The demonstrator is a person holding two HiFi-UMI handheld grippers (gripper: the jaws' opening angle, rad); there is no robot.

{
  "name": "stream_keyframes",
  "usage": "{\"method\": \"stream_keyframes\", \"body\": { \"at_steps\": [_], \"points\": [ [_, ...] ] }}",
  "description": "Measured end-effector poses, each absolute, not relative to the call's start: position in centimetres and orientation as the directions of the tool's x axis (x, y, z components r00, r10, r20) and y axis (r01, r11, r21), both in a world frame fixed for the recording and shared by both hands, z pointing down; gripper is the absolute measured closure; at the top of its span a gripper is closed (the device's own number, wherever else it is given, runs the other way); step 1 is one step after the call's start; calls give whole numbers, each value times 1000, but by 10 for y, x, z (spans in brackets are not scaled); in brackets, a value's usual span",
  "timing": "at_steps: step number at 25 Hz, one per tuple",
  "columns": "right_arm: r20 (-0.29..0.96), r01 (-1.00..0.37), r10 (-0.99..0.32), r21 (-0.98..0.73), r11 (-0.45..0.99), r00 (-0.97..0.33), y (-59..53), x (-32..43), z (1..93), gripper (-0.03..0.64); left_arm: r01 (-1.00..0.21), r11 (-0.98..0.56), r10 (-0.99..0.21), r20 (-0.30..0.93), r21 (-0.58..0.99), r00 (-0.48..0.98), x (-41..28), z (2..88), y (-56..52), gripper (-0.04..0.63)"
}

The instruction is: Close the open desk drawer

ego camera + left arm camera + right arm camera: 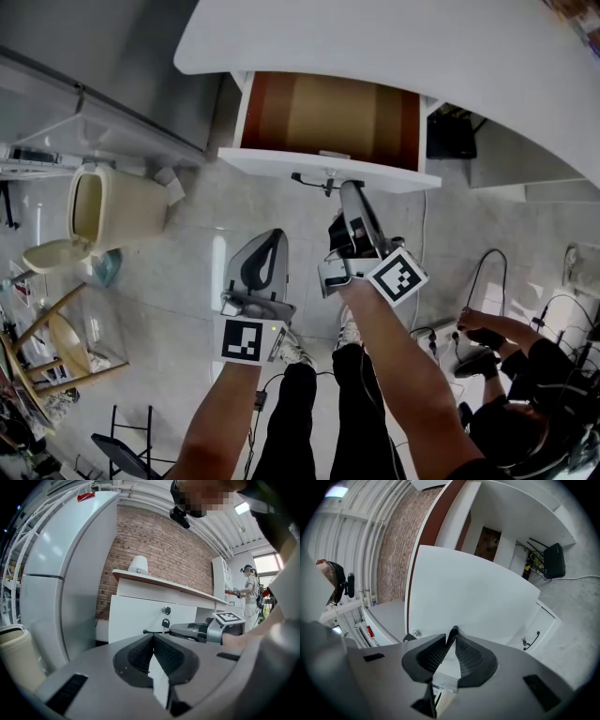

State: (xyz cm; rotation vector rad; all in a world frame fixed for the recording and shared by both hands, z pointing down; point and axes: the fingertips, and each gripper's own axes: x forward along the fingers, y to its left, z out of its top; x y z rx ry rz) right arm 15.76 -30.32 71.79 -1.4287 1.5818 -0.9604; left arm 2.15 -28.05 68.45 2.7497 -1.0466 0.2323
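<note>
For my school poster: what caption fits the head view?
Right gripper grips the handle of the open drawer; left gripper hangs back, shut.

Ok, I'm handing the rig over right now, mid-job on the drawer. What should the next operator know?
Right gripper: appears closed on the black handle at the drawer front, pointing roughly level at it.
Left gripper: shut and empty, held short of the drawer on the person's side, touching nothing.
Drawer: pulled well out from under the white desk, with its brown inside exposed.
Done: the handle is reached and gripped.
Left: push the drawer straight in until its front sits flush under the desk, then let go of the handle.
</note>
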Motion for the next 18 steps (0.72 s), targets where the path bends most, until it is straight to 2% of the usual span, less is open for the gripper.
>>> {"method": "stream_keyframes", "body": {
  "at_steps": [18],
  "points": [
    [-65, -412, -995, -907, 90, -74, -335, 178, 718, 541, -685, -713, -652, 215, 153, 727, 26, 687, -291, 589]
  ]
}}
